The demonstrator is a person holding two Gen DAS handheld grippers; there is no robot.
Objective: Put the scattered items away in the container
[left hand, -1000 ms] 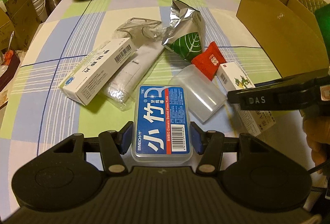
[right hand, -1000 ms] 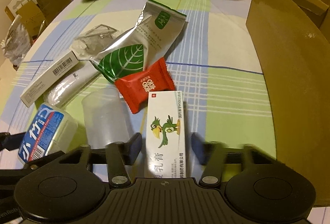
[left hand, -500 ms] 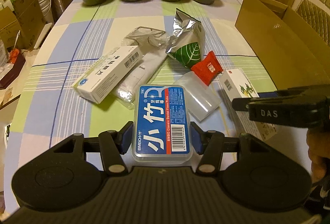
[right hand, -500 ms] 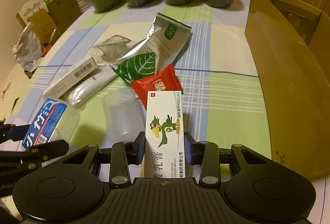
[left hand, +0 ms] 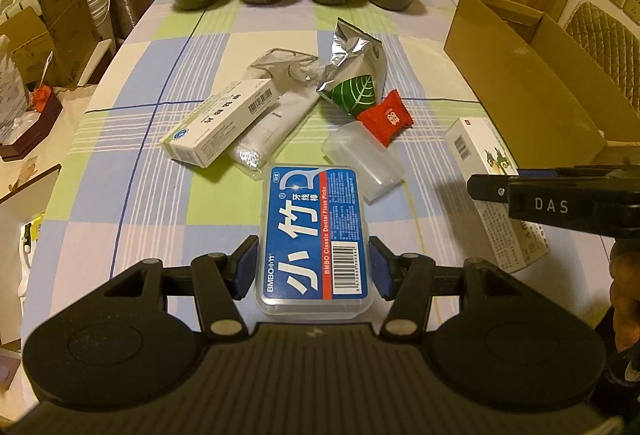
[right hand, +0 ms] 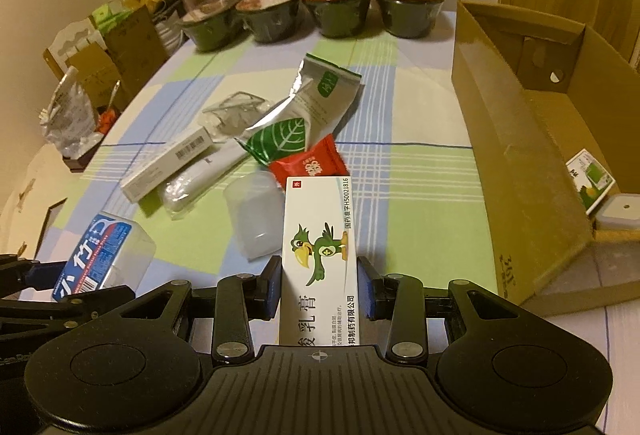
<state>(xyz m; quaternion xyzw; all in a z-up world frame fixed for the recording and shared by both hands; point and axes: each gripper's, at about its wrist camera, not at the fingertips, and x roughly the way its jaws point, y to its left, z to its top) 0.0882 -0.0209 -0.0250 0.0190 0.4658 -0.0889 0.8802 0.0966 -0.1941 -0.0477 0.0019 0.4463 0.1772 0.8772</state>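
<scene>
— Between the left gripper's blue-padded fingers: clear floss pick case, pinched at both long sides, blue label reading "BMBO Classic Dental Floss Picks" with big white characters and a barcode. Long axis straight ahead along the fingers, held above the checked tabletop.

— And between the right gripper's fingers?

— White ointment box, clamped the same way, long axis running forward. Green cartoon bird printed on top, "H50021816" legible along the right edge. "DAS" stamped on that gripper's side, seen from the left view.

— Beyond the fingertips?

— Frosted plastic cup on its side, red candy wrapper, silver leaf-print pouch, long white barcode carton. Right of the right fingers: open cardboard box, "302" on its near wall.
</scene>
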